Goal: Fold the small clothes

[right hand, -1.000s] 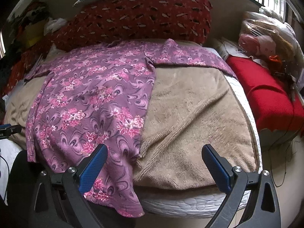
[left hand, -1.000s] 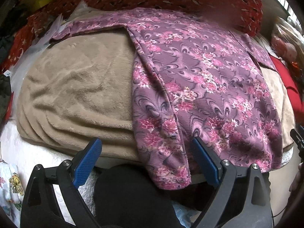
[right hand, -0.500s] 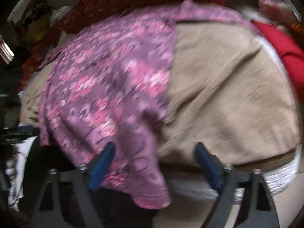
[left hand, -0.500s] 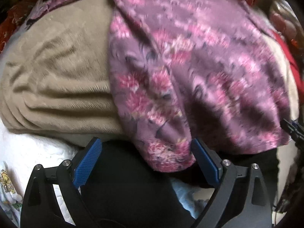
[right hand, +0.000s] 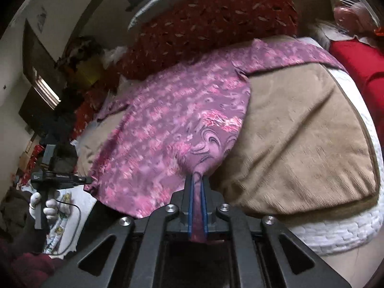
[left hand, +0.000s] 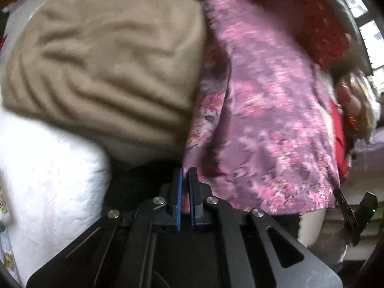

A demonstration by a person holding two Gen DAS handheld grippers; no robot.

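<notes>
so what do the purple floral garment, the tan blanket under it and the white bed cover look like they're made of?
Purple floral garment: thin printed woven or knit, matte; it drapes limply and bunches into a narrow strip between the jaws. Fibre unclear.
Tan blanket: plush fleece or similar, matte; soft nap and rounded rolling wrinkles.
White bed cover: quilted padded fabric, probably cotton-like; stitched puffy cells along the edge.

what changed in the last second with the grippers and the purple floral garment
Both have just closed on the purple floral garment: the left hand-held gripper pinches its near left corner, the right hand-held gripper its near right corner. The garment otherwise lies spread on the tan blanket as before.
</notes>
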